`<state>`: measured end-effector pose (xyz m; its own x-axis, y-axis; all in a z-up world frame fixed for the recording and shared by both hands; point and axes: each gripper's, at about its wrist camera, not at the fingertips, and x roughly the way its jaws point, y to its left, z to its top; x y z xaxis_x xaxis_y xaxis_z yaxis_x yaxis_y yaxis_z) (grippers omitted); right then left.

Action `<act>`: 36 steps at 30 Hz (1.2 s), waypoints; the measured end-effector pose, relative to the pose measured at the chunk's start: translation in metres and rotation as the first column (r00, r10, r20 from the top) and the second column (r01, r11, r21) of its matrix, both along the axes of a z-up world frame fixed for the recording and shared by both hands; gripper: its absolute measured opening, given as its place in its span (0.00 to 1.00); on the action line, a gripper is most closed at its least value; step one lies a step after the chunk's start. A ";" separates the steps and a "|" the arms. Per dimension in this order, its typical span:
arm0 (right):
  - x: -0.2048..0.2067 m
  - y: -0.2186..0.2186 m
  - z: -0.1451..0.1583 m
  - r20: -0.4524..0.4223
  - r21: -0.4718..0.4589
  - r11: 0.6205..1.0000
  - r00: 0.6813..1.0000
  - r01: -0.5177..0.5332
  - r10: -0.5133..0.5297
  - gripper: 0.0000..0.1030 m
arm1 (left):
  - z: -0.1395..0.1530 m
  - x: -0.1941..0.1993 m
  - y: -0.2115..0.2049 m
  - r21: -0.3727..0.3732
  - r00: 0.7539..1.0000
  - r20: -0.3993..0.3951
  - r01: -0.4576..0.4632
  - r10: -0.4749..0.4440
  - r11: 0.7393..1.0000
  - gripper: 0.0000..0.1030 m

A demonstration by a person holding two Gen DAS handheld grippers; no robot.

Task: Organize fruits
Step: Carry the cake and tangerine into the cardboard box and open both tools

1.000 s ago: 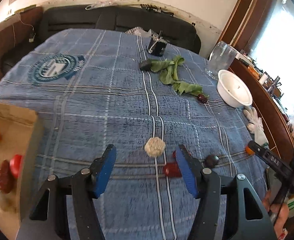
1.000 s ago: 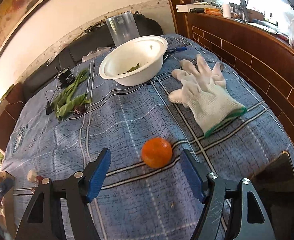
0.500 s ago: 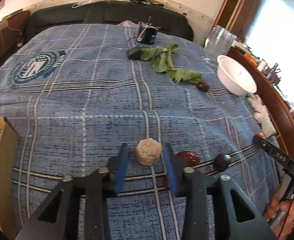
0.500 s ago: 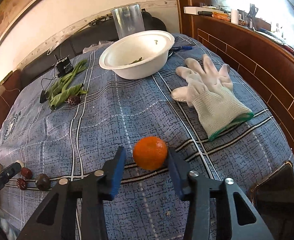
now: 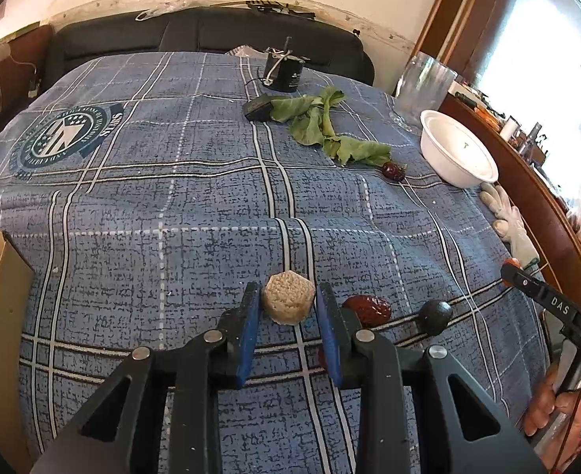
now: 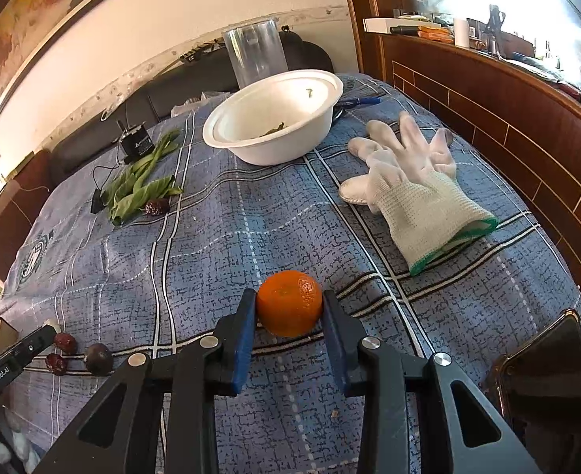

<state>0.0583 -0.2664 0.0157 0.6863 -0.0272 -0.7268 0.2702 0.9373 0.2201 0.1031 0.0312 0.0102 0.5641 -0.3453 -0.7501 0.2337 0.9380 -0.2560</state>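
My left gripper (image 5: 288, 303) is shut on a beige hexagonal cake (image 5: 287, 301) resting on the blue plaid cloth. A red date (image 5: 368, 309) and a dark round fruit (image 5: 435, 315) lie just right of it. My right gripper (image 6: 289, 308) is shut on an orange (image 6: 289, 302) on the same cloth. Another red date (image 5: 393, 171) lies by the green leaves (image 5: 324, 130). In the right wrist view two dates (image 6: 65, 343) and the dark fruit (image 6: 98, 358) lie at the far left.
A cardboard box (image 5: 2, 296) with red fruit stands at the left edge. A white bowl (image 6: 273, 117), a clear cup (image 6: 255, 55), a white glove (image 6: 412, 189) and a phone (image 6: 543, 383) are on the right side. A black device (image 5: 284, 73) sits at the back.
Both grippers moved forward and closed from wide open: the left onto the beige cake, the right onto the orange.
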 end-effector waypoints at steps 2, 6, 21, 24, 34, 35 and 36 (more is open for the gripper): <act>0.000 0.001 0.000 0.002 -0.002 1.000 1.000 -0.002 0.002 0.33 | 0.000 -0.001 0.002 -0.009 1.000 -0.003 -0.006 0.006 1.000 0.27; -0.003 0.004 0.003 0.022 -0.019 1.000 1.000 0.004 -0.004 0.33 | 0.003 -0.006 0.003 -0.008 1.000 0.015 -0.014 0.014 1.000 0.27; -0.046 0.064 0.043 0.098 -0.033 0.996 0.992 -0.082 0.085 0.33 | 0.077 -0.106 0.101 -0.170 0.977 0.102 -0.168 0.187 0.971 0.27; -0.059 0.106 0.059 0.128 0.005 0.981 0.973 -0.192 0.190 0.34 | 0.077 -0.124 0.147 -0.169 0.956 0.069 -0.269 0.284 0.948 0.27; -0.079 0.286 0.077 0.136 0.087 0.786 0.789 -0.612 0.599 0.35 | 0.064 -0.164 0.261 -0.040 0.842 0.030 -0.537 0.538 0.843 0.27; -0.080 0.304 0.075 0.128 0.099 0.756 0.762 -0.647 0.635 0.35 | 0.060 -0.166 0.269 -0.031 0.838 0.019 -0.545 0.546 0.838 0.27; -0.083 0.319 0.072 0.120 0.102 0.735 0.742 -0.670 0.659 0.35 | 0.057 -0.165 0.273 -0.027 0.837 0.011 -0.547 0.547 0.837 0.27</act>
<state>-0.0245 0.0525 0.0880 0.5429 0.5462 -0.6379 -0.4319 0.8330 0.3456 -0.0616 0.3041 0.0673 0.6785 0.0071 -0.7345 -0.3113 0.9085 -0.2788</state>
